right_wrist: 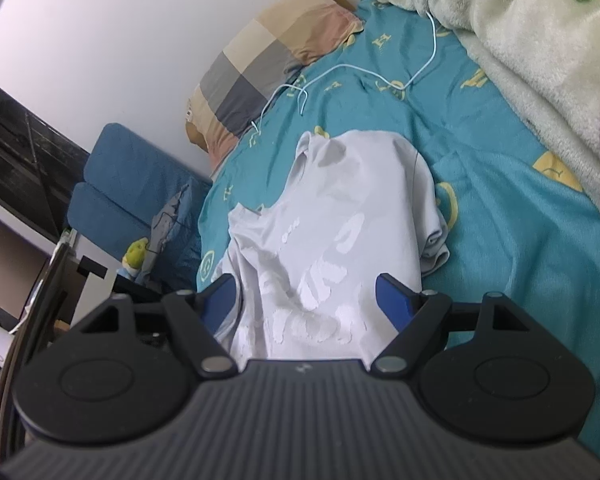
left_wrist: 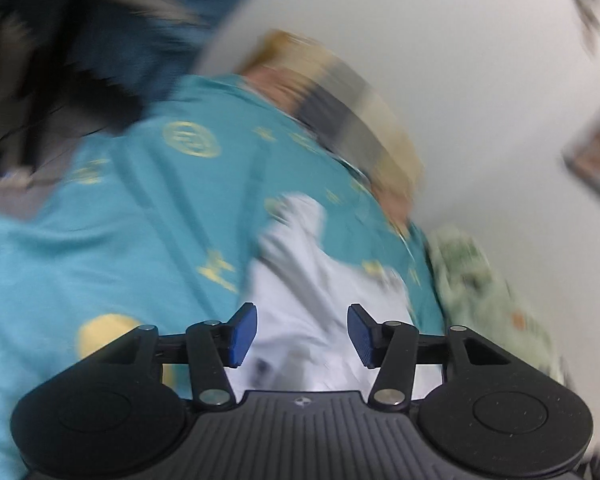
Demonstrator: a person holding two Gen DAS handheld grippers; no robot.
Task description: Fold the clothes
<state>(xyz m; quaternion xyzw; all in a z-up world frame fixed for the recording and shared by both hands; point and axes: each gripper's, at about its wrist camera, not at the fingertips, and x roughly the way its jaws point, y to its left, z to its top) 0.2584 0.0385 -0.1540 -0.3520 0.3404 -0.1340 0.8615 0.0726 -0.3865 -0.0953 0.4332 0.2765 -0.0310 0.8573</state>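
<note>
Two grippers hover over a pale T-shirt on a teal bedsheet, both with jaws apart and gripping nothing.

In the sharp right wrist view, the right gripper (right_wrist: 304,300) sits at the bottom of the frame, its blue pads spread wide, with the T-shirt (right_wrist: 340,216) rumpled at centre on the bedsheet (right_wrist: 500,200); beyond lie a white cable (right_wrist: 356,68), a checked pillow (right_wrist: 268,64) at upper centre, a fleece blanket (right_wrist: 520,32) at upper right and a blue chair (right_wrist: 124,176) at left. The motion-blurred left wrist view shows the left gripper (left_wrist: 302,332) over the T-shirt (left_wrist: 312,280), but neither cable nor chair.
</note>
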